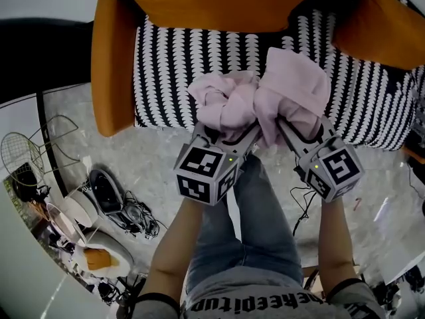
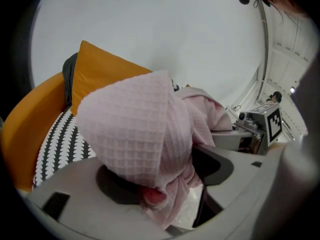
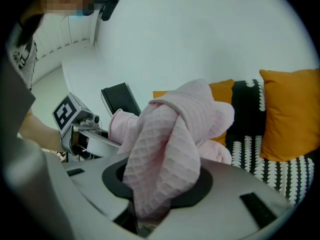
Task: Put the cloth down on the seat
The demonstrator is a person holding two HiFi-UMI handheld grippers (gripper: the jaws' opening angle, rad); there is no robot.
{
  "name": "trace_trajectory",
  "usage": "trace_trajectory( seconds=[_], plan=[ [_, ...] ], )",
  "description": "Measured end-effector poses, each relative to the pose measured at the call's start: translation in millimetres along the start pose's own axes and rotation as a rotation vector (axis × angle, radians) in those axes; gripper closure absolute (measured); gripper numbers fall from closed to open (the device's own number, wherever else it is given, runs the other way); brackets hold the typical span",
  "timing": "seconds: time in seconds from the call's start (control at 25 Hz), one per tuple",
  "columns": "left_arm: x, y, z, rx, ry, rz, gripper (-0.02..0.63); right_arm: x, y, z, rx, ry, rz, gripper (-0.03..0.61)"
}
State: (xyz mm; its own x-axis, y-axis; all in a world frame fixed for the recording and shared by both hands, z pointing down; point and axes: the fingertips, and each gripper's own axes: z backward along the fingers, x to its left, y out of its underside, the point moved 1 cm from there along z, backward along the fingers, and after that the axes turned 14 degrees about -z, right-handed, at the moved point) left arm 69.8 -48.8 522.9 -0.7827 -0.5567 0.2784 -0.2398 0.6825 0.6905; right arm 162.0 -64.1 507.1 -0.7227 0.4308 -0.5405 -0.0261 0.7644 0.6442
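Cloth [image 1: 262, 95], a soft pink waffle weave, is bunched above the front of the patterned seat [image 1: 172, 65], with the jaws of the left gripper [image 1: 229, 133] and right gripper [image 1: 295, 130] each clamped on a fold. Light and limp, it will likely slump wherever it is released, and a gathered fold gives hold enough.

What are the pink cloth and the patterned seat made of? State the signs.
Cloth: soft pink woven fabric, likely cotton, matte; a waffle grid shows in its folds. Seat: matte upholstery fabric, black-and-white pattern, no shine; fibre unclear.
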Motion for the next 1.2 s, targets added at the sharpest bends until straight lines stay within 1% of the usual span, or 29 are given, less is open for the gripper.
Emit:
trace_trajectory(
  seconds=[0.12,0.32,0.52,0.64,0.76,0.84,0.92,1.0,1.12,1.2],
  plan=[
    [-2.0,5.9,-0.5,0.012,0.0,0.008,0.275,-0.6,6.4,0.3,0.013,0.008,-0.002,0.42],
    [-46.8,10.3,16.6,0.022,0.022,0.006,0.275,9.2,21.3,46.5,0.017,0.037,-0.014,0.42],
    [-26.1,28.8,1.8,0.046,0.013,0.018,0.275,-1.3,36.3,18.5,0.043,0.037,-0.028,0.42],
    [-30.6,47.3,-6.7,0.054,0.018,0.007,0.275,-8.5,57.1,17.9,0.048,0.054,-0.036,0.419],
    [-30.2,67.6,-22.5,0.074,-0.001,-0.007,0.275,-23.5,79.3,9.1,0.05,0.049,-0.039,0.417],
    [-39.0,66.8,-19.6,0.076,0.007,-0.008,0.275,-21.7,80.5,19.0,0.055,0.063,-0.038,0.417],
    [-48.7,57.1,-8.4,0.072,0.026,-0.006,0.275,-11.9,72.0,33.9,0.06,0.087,-0.033,0.417],
    [-44.6,49.2,-6.4,0.072,0.029,0.0,0.275,-9.5,62.9,32.5,0.072,0.1,-0.032,0.417],
    [-28.6,57.9,-39.3,0.103,0.007,-0.001,0.275,-39.5,70.4,6.8,0.094,0.097,-0.031,0.416],
    [-30.7,67.0,-67.0,0.124,0.001,-0.009,0.275,-67.1,82.5,0.4,0.1,0.1,-0.032,0.416]
  ],
)
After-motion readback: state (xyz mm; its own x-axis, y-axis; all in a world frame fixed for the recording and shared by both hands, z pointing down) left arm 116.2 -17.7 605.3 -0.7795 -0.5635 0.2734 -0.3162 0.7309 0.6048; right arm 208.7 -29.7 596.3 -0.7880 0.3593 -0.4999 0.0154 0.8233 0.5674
